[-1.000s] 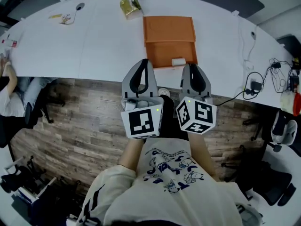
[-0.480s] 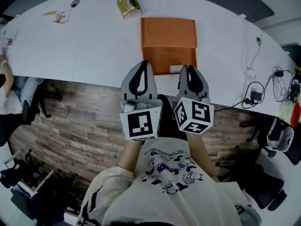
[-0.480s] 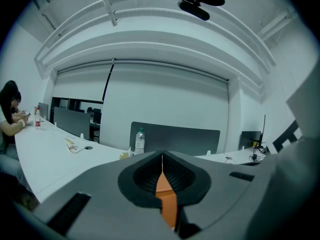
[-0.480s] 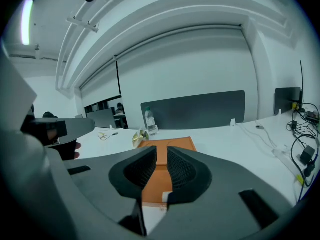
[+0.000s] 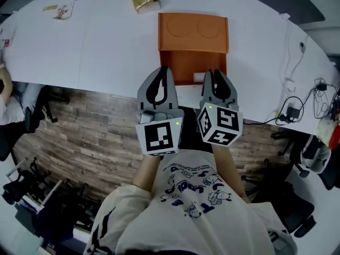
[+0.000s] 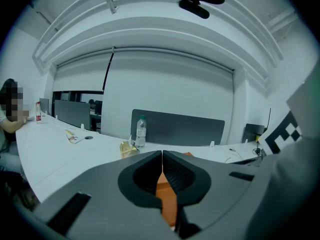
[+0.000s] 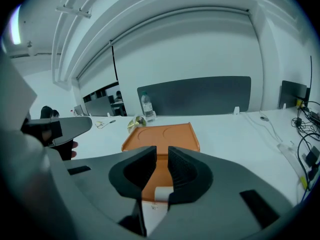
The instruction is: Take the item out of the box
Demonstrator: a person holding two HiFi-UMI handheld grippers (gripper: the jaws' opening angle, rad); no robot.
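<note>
Hovering at the table edge, left tongs and right tongs are clenched, empty; only head and right gripper views show the white roll in the orange box.

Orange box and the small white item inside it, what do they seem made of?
Orange box: matte and stiff, its lid lying flat with pressed circles, so likely cardboard or moulded board. White item: a small pale cylinder, perhaps paper or plastic; too small to tell.

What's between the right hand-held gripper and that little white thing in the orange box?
Only a strip of bare white table and the near rim of the orange box, shown in the right gripper view.
</note>
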